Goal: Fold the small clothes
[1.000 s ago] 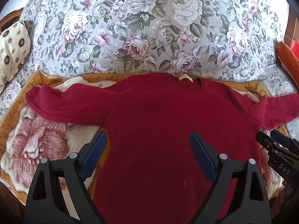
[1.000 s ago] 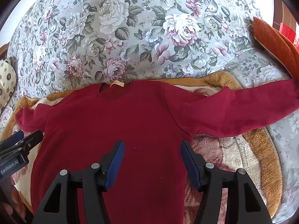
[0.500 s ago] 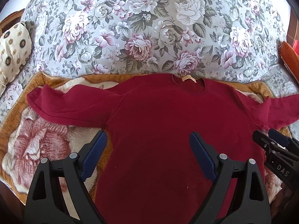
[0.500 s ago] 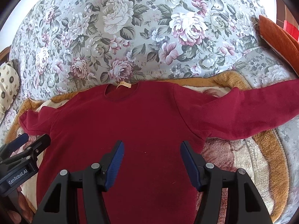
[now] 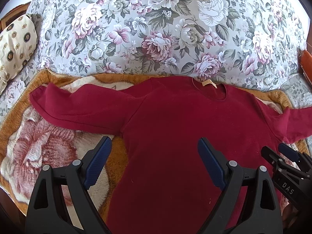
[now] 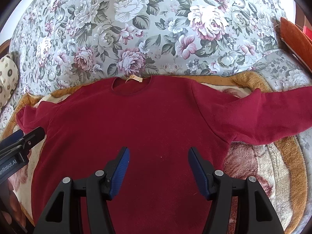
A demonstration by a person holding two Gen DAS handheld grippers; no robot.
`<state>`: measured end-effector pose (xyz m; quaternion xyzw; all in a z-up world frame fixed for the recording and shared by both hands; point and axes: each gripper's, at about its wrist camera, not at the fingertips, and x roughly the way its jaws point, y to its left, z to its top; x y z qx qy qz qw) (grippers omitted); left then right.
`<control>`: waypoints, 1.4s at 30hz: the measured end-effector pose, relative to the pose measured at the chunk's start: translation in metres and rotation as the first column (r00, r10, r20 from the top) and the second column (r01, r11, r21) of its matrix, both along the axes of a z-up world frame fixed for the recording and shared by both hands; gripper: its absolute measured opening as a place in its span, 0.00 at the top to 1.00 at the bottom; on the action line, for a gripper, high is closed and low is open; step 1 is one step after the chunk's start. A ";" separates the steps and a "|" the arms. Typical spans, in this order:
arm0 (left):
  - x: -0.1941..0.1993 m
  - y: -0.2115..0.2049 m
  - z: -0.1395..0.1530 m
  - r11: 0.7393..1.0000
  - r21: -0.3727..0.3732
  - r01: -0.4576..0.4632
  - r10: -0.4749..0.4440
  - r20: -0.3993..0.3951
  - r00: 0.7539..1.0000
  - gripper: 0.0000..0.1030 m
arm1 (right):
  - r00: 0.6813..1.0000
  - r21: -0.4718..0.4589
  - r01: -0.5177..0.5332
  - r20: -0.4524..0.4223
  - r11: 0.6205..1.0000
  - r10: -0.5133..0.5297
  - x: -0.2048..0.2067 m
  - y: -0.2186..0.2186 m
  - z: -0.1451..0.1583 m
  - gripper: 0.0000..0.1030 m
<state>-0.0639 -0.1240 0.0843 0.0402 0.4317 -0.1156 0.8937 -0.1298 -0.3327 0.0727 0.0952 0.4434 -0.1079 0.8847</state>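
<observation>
Sweater (image 5: 175,136) lies flat on blanket (image 5: 39,146), unfolded, left gripper (image 5: 154,161) and right gripper (image 6: 158,167) both apart above it; next likely sleeve grab.

A dark red sweater (image 5: 185,128) is lying flat, sleeves spread, on a fleece blanket (image 5: 44,148). The left gripper (image 5: 154,159) is hovering wide apart over the sweater's left side; the right gripper (image 5: 280,154) is showing at the sweater's right edge.

A soft orange blanket (image 5: 23,117) with a big pink flower lies on a flowery cover (image 5: 156,29), a spotted cream pillow (image 5: 15,44) beside it
</observation>
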 end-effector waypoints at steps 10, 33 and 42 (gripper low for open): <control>0.013 0.004 -0.004 1.000 -0.017 -0.010 0.010 -0.015 1.000 0.12 | 0.999 -0.006 -0.032 -0.015 0.999 0.032 0.028 0.015 -0.005 0.41; 0.124 0.322 -0.032 0.701 -0.334 -0.629 0.594 -0.215 0.776 0.13 | 0.793 0.115 -0.609 0.050 0.785 0.608 0.223 0.263 0.002 0.42; 0.188 0.342 -0.066 0.662 -0.370 -0.652 0.602 -0.255 0.757 0.13 | 0.804 0.110 -0.590 -0.017 0.800 0.595 0.236 0.293 -0.051 0.65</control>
